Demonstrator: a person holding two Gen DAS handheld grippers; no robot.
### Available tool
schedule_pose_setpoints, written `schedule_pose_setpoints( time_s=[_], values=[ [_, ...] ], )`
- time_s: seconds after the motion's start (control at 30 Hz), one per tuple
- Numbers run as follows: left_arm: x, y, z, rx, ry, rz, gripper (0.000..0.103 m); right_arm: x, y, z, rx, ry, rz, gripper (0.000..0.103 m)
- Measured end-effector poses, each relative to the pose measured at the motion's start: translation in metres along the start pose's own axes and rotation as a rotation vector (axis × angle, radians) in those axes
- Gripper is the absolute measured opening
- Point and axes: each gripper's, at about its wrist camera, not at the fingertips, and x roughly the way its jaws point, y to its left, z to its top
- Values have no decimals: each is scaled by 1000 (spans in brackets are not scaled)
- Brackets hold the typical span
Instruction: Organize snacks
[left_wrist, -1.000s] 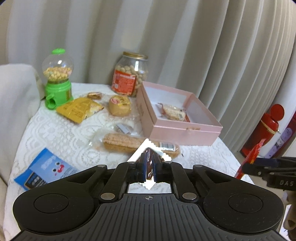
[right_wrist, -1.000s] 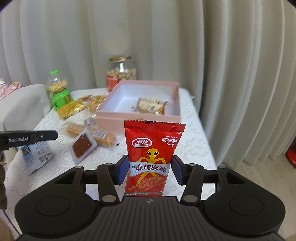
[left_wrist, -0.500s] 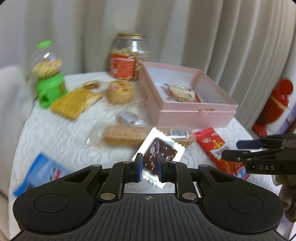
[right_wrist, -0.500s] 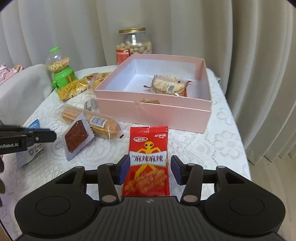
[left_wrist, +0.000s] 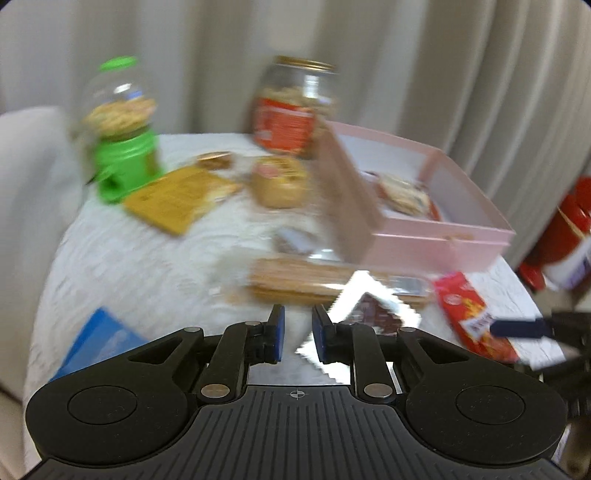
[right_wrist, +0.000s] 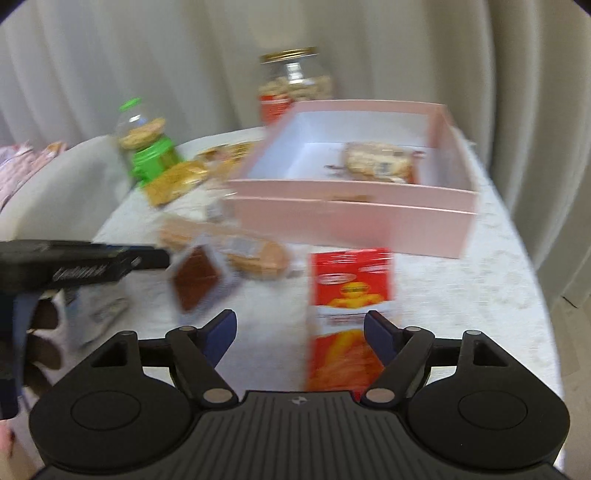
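Both views are motion-blurred. My left gripper (left_wrist: 297, 332) is open a little and empty; a silver packet with a brown snack (left_wrist: 369, 314) lies on the table just right of it, also seen in the right wrist view (right_wrist: 195, 280). My right gripper (right_wrist: 301, 334) is wide open; the red spicy-strip packet (right_wrist: 351, 306) lies flat between its fingers, also in the left wrist view (left_wrist: 471, 314). The pink box (right_wrist: 354, 225) stands behind with one wrapped snack (right_wrist: 376, 162) inside.
A long biscuit pack (left_wrist: 314, 280), a yellow packet (left_wrist: 177, 199), a round pastry (left_wrist: 280, 181), a green candy dispenser (left_wrist: 122, 129), a peanut jar (left_wrist: 291, 107) and a blue packet (left_wrist: 99, 343) are on the white lace table. Curtains hang behind. A red object (left_wrist: 569, 229) stands on the floor at the right.
Both grippers have let go. The left opened and the brown snack packet now lies on the table. The right opened wide, leaving the red packet flat on the table.
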Motion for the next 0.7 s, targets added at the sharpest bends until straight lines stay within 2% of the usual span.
schedule_pose_setpoints(
  time_s=[0.1,0.2,0.27,0.43,0.53,0.7],
  values=[
    [-4,16,-3,-33,1,47,21,10,31,5,14,51,50,80],
    [-12,34,-7,-79,-16,58,21,25,52,14,83,87,111,80],
    [-17,43,-9,-105,-29,71,21,39,64,23,125,109,112,80],
    [-25,56,-15,-147,-53,64,21,78,91,39,169,121,-23,82],
    [-25,59,-18,-167,-54,54,21,86,104,38,151,84,-116,84],
    [-30,57,-19,-175,-60,55,21,90,125,20,6,35,-218,84]
  ],
)
